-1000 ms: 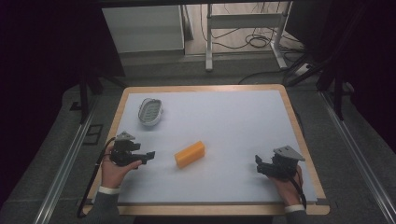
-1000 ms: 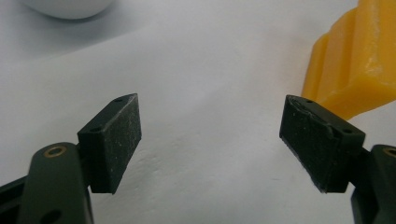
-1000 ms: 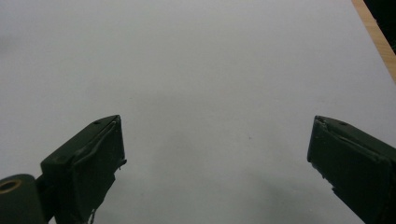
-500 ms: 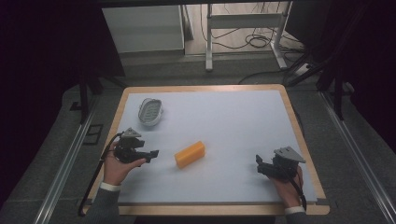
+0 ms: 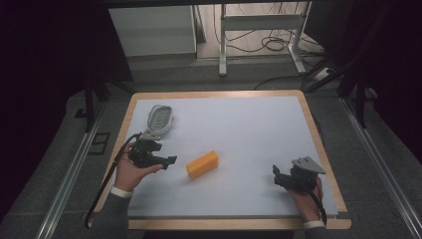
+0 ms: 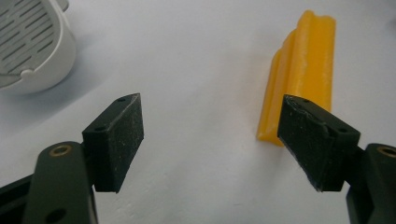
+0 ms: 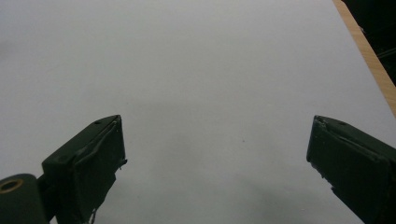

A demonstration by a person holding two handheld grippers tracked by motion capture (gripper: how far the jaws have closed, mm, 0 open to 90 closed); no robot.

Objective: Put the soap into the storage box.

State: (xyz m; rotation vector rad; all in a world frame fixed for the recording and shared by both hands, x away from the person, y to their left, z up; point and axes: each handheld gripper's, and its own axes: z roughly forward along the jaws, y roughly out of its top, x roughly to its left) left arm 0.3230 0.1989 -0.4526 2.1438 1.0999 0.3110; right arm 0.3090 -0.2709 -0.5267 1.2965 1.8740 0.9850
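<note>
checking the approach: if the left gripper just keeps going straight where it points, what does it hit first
Probably the yellow block: it lies just ahead, off toward one jaw of the open left gripper. The centre line may pass beside it.

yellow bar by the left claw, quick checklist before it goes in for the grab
1. Left claw open: ok, jaws wide apart.
2. Yellow rectangular soap-like bar between the jaws: not ok, it lies ahead, off toward the right-hand jaw.
3. Bar free of other things: ok, it lies alone on the white table mat.
4. White slotted plastic dish out of the path: ok, off to the side.
5. Right claw out of the way: ok, open, far from the bar.
</note>
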